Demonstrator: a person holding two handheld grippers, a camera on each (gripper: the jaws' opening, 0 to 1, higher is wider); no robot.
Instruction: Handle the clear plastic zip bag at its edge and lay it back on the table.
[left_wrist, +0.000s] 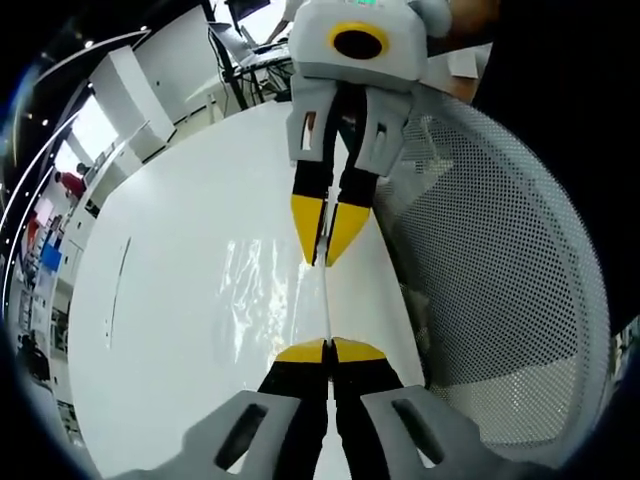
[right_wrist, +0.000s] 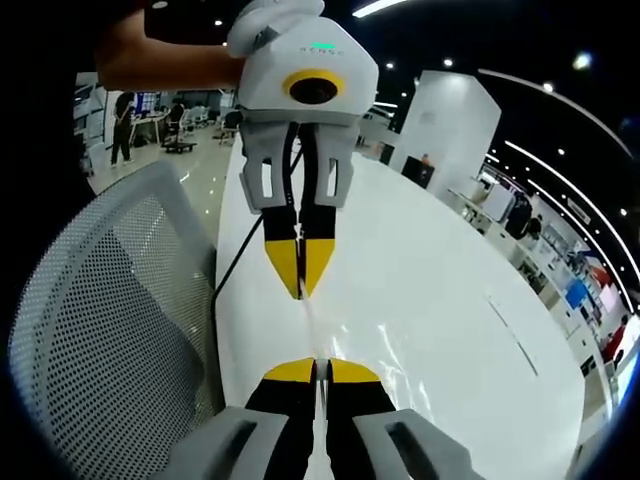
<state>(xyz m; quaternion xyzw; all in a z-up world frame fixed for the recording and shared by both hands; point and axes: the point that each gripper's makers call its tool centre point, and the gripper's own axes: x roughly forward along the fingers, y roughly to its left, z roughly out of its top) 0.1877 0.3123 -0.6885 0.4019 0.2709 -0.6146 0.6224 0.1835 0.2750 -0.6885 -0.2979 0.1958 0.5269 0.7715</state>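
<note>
White glossy desk (left_wrist: 180, 330) w/ grey mesh chair back (left_wrist: 500, 270) beside it. Clear plastic zip bag (left_wrist: 262, 290) stretched edge-on btwn both tools, over desk. Left hand-held gripper (left_wrist: 329, 349) clamped on bag edge; right hand-held gripper (right_wrist: 316, 368) clamped on opposite end.

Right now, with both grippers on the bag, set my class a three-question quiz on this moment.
1. True or false: the clear plastic zip bag lies flat and untouched on the white table.
2. What pinches the bag's edge? A) left gripper alone B) left gripper and right gripper C) neither
3. Which furniture stands beside the table?

Key: 1 false, its edge is held between both grippers; 2 B; 3 a white mesh-backed chair.
</note>
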